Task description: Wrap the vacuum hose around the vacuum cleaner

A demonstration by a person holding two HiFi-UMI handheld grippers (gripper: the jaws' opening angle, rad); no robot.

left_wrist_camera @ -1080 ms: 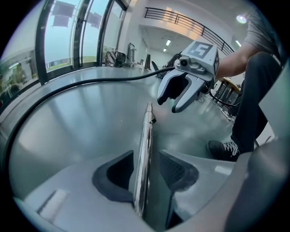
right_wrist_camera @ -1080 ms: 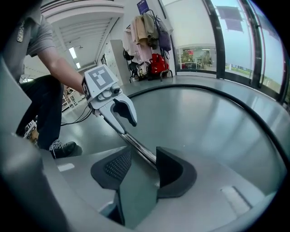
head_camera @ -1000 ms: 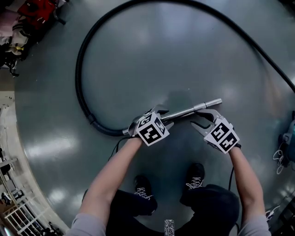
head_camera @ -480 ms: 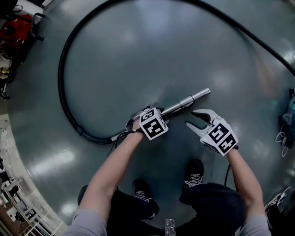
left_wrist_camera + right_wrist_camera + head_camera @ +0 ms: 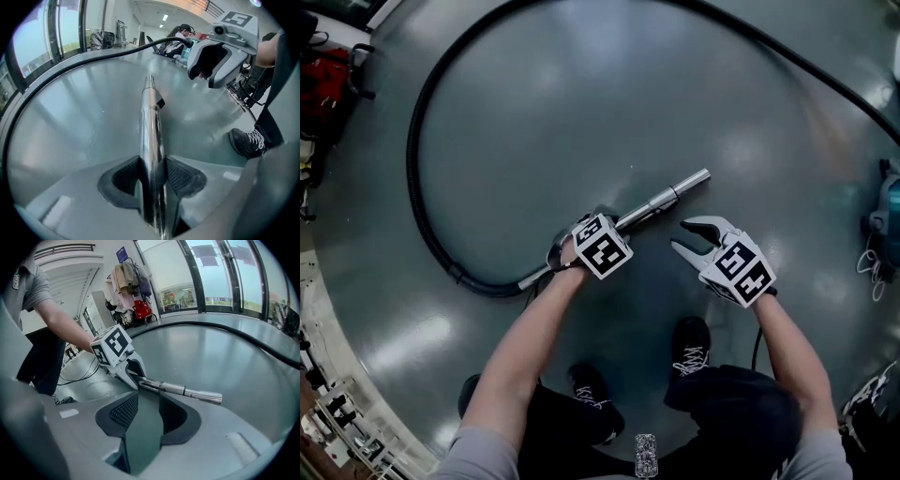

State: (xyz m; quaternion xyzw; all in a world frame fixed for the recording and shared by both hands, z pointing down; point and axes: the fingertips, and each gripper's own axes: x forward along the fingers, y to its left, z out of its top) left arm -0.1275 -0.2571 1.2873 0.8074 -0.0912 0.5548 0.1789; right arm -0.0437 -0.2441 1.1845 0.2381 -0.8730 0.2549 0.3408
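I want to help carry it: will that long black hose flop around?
Probably floppy: the long black hose lies in a loose curve. Its shiny metal tube end, clamped in the left hand-held gripper, looks stiff, maybe slippery.

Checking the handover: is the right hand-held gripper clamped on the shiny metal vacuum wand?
No, the right hand-held gripper stands open and empty, apart from the shiny metal vacuum wand.

Left gripper [image 5: 617, 227] clamped on metal wand [image 5: 666, 197], forearm stretched forward. Right gripper [image 5: 682, 236] held just beside, jaws spread apart, forearm likewise extended.
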